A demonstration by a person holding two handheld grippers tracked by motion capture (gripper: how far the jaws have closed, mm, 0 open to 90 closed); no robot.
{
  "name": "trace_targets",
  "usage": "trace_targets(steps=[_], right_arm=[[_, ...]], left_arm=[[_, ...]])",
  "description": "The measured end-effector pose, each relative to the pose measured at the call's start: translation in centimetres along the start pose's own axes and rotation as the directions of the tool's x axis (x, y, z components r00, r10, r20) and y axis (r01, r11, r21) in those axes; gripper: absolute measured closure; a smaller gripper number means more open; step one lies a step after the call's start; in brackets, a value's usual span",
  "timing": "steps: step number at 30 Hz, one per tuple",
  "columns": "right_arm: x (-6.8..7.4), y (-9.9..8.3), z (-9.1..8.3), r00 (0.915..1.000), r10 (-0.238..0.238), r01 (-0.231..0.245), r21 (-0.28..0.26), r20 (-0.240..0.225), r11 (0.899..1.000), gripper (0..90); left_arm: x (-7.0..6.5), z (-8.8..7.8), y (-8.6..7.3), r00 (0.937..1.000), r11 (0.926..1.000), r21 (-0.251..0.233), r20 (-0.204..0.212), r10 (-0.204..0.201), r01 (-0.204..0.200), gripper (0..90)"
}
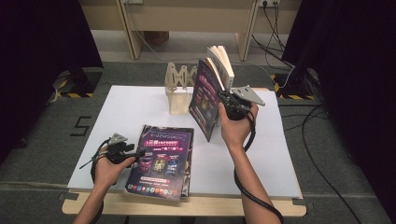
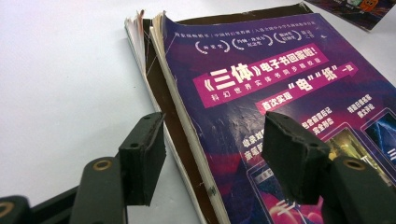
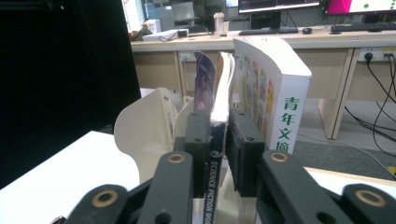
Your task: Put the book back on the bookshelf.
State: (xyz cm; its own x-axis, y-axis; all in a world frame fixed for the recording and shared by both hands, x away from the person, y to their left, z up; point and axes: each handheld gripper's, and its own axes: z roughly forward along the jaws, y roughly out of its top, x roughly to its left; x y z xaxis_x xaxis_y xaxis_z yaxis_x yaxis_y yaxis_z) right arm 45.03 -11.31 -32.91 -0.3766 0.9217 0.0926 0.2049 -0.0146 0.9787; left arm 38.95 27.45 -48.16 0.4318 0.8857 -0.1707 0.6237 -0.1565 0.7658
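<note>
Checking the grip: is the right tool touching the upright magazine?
Touching. The right gripper view shows the right tool with both jaws pressed against the magazine spine.

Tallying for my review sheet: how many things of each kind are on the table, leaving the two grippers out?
Purple magazines: 2 (flat magazine; upright magazine clamped in the right gripper)
White book: 1
Wooden rack: 1
Total: 4
</note>
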Motion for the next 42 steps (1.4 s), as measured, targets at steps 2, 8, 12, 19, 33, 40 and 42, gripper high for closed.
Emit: trace_targets(steps=[2,8,12,19,33,40,42], right_arm=[[0.0,0.1,0.2,1.0000,-0.001,0.001,0.009,0.001,1.000,77.1],[0.0,0.3,1.4,1.0000,0.005,-0.005,0.047,0.006,0.999,72.5],[0.1,0.7,2.3,0.9998,0.012,-0.013,0.073,0.015,0.997,71.6],[0.3,1.3,3.0,0.9993,0.023,-0.026,0.098,0.028,0.995,76.1],[0.5,2.1,3.2,0.9981,0.022,-0.031,0.161,0.058,0.987,84.4],[0.7,2.1,3.1,0.9984,0.036,-0.042,0.155,0.044,0.987,84.6],[0.8,2.0,3.1,0.9986,0.034,-0.040,0.151,0.040,0.988,84.6]], left_arm=[[0.0,0.0,0.0,1.0000,1.0000,0.000,-0.001,-0.001,0.001,38.5],[0.0,-0.1,0.0,1.0000,1.0000,-0.003,0.000,-0.002,0.002,38.5],[0.1,-0.1,0.0,1.0000,1.0000,-0.003,-0.003,-0.004,0.004,38.5],[0.3,-0.2,0.1,1.0000,1.0000,-0.003,-0.006,-0.003,0.003,38.5],[0.1,-0.1,0.1,1.0000,1.0000,-0.004,-0.003,-0.004,0.004,38.5],[0.3,-0.3,0.1,1.0000,1.0000,-0.004,-0.007,-0.005,0.005,38.5],[0.3,-0.3,0.1,1.0000,1.0000,-0.005,-0.007,-0.007,0.007,38.4]])
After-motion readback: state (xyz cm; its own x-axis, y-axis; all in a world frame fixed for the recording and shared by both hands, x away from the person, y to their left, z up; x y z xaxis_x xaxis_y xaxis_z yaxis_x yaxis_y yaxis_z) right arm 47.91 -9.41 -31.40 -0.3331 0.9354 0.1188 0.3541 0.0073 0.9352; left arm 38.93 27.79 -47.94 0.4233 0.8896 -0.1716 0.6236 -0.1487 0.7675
